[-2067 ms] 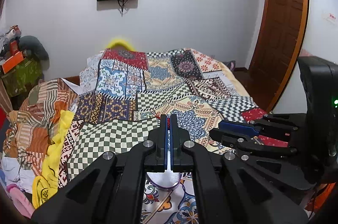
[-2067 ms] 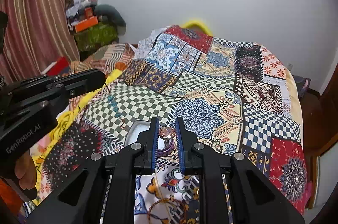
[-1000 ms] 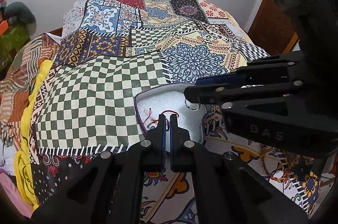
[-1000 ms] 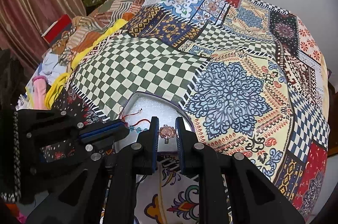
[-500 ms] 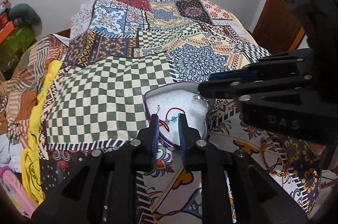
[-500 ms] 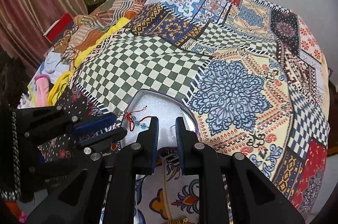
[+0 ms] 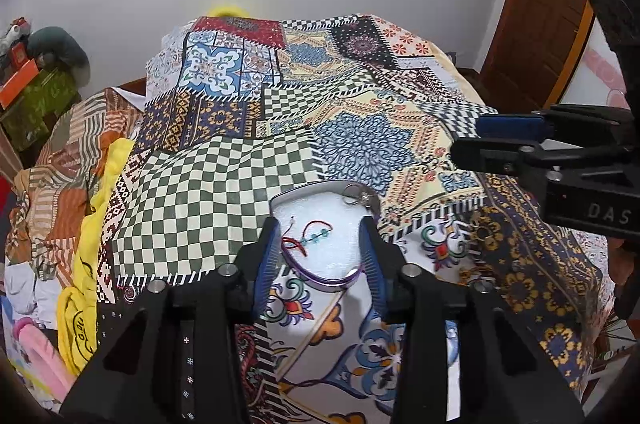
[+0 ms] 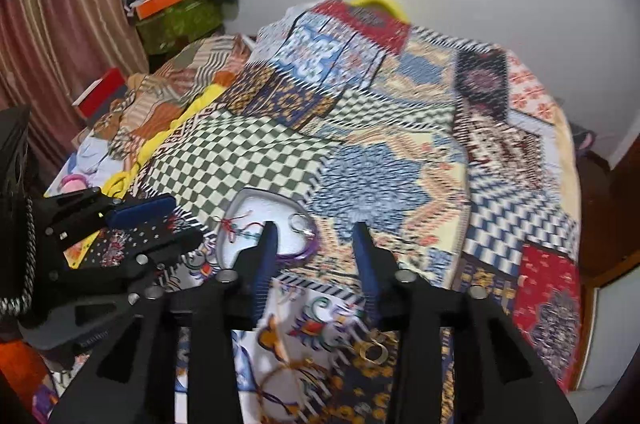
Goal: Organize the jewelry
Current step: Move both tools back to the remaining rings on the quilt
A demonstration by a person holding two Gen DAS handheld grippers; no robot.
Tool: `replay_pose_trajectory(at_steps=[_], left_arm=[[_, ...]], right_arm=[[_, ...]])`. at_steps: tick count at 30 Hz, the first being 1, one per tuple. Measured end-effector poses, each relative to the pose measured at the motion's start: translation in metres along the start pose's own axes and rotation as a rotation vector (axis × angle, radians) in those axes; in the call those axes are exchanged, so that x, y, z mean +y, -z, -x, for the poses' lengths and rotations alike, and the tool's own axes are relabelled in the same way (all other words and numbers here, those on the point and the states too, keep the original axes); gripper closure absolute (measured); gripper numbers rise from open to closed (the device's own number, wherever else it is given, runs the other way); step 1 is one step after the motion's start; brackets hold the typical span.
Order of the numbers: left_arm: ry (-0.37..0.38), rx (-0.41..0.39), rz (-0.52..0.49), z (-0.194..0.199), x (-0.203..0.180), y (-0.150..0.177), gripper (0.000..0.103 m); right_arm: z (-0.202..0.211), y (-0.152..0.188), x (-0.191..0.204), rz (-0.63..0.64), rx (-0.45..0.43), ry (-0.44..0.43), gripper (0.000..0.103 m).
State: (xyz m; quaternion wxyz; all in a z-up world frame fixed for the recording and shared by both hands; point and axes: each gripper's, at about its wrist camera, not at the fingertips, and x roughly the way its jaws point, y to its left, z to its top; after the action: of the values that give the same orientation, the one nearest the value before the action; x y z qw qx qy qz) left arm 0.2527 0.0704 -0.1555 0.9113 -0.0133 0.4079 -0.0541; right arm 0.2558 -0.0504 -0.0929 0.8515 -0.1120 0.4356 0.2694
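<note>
A heart-shaped tray (image 7: 340,224) with a purple rim and white foam lining lies on the patterned bedspread. In it are a red cord bracelet (image 7: 308,238) with blue beads and a silver ring (image 7: 356,193) at the far rim. My left gripper (image 7: 320,244) hovers above the tray's near side, jaws opening, nothing between them. My right gripper (image 8: 316,244) hangs just right of the tray (image 8: 256,193), jaws opening and empty. The ring (image 8: 298,222) and the cord bracelet (image 8: 236,226) show there too. Each gripper appears in the other's view: the right gripper (image 7: 466,138), the left gripper (image 8: 180,220).
More jewelry lies loose on the bedspread near me: a gold piece (image 7: 482,230), a thin bracelet (image 8: 280,388) and a gold ring-shaped piece (image 8: 372,348). Clothes and yellow cloth (image 7: 100,192) pile along the bed's left side. A wooden door (image 7: 548,4) stands at the right.
The left gripper let go of the red cord bracelet and the right let go of the ring, both now in the tray. Both grippers lifted back and their jaws spread apart.
</note>
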Motion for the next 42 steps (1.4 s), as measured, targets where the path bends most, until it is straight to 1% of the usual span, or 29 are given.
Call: replay_pose_trajectory(at_steps=[5,8,13,20,26,30,33,34,35,37,38,39,40,42], left_arm=[[0.007,-0.001,-0.010,0.005,-0.015,-0.002,0.058],[0.012,0.006,-0.010,0.002,-0.022,-0.003,0.057],[0.036,0.035,0.002,-0.011,-0.035,-0.003,0.057],[0.053,0.079,-0.009,-0.033,-0.050,0.001,0.057],[0.063,0.100,-0.015,-0.047,-0.054,0.004,0.057],[0.071,0.114,-0.017,-0.054,-0.055,0.007,0.057],[0.074,0.122,-0.026,-0.058,-0.057,0.009,0.057],[0.076,0.125,-0.029,-0.059,-0.058,0.010,0.057],[0.080,0.127,-0.032,-0.060,-0.060,0.011,0.057],[0.088,0.129,-0.040,-0.060,-0.063,0.012,0.057],[0.092,0.129,-0.044,-0.059,-0.065,0.012,0.057],[0.098,0.128,-0.051,-0.058,-0.068,0.013,0.057],[0.104,0.127,-0.057,-0.057,-0.071,0.013,0.057],[0.115,0.123,-0.074,-0.054,-0.078,0.014,0.057]], right_arm=[[0.015,0.013,-0.018,-0.039,-0.011,0.006,0.065],[0.019,0.023,-0.028,-0.047,-0.011,0.035,0.065],[0.016,0.040,-0.044,-0.062,0.021,0.057,0.065],[-0.008,0.061,-0.059,-0.071,0.088,0.039,0.065],[-0.033,0.067,-0.064,-0.070,0.137,0.025,0.065],[-0.041,0.071,-0.067,-0.080,0.160,-0.010,0.065],[-0.041,0.072,-0.066,-0.060,0.148,-0.010,0.073],[-0.041,0.072,-0.065,-0.055,0.147,-0.013,0.079],[-0.041,0.072,-0.065,-0.052,0.146,-0.016,0.081],[-0.042,0.072,-0.065,-0.042,0.140,-0.013,0.081],[-0.041,0.072,-0.064,-0.036,0.137,-0.010,0.086],[-0.041,0.072,-0.063,-0.030,0.141,-0.009,0.093],[-0.041,0.072,-0.063,-0.031,0.141,-0.007,0.097],[-0.038,0.073,-0.065,-0.041,0.137,-0.014,0.097]])
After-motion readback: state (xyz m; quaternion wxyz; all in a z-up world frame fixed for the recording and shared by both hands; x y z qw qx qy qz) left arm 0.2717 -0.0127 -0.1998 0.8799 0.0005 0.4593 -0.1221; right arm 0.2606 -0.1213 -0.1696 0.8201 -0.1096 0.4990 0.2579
